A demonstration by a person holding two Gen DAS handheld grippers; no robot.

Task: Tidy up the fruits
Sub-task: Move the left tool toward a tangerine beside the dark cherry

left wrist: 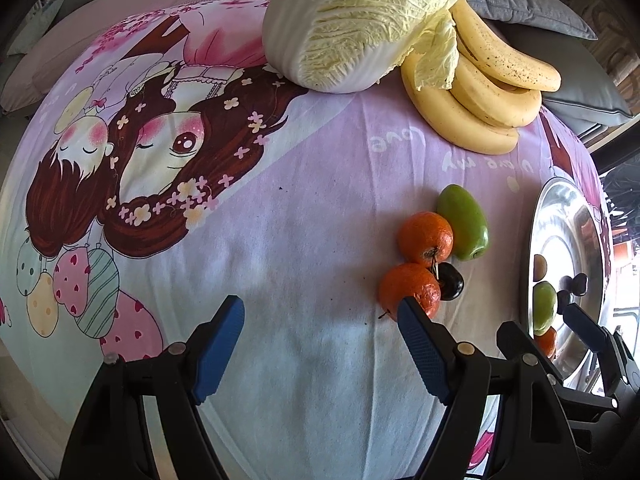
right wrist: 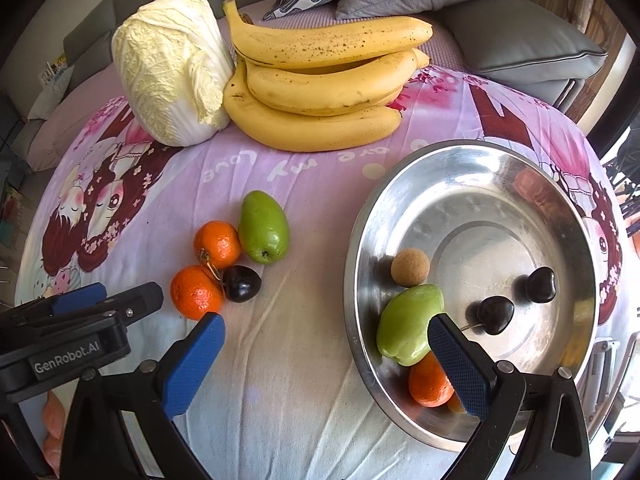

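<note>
Two oranges [right wrist: 196, 291] [right wrist: 218, 245], a green fruit [right wrist: 264, 227] and a dark cherry [right wrist: 241, 283] lie together on the cartoon-print cloth; they also show in the left wrist view around the near orange [left wrist: 408, 290]. A steel bowl [right wrist: 560, 184] at the right holds a green fruit [right wrist: 406, 330], an orange [right wrist: 428, 386], a tan ball [right wrist: 410, 267] and two dark cherries [right wrist: 494, 314]. My left gripper [left wrist: 320, 322] is open and empty, its right finger just in front of the near orange. My right gripper [right wrist: 324, 340] is open and empty, between the loose fruit and the bowl.
A bunch of bananas [right wrist: 320, 84] and a napa cabbage [right wrist: 172, 68] lie at the back of the table. Grey cushions [right wrist: 520, 40] sit behind them. The bowl's rim [left wrist: 560, 216] shows at the right of the left wrist view.
</note>
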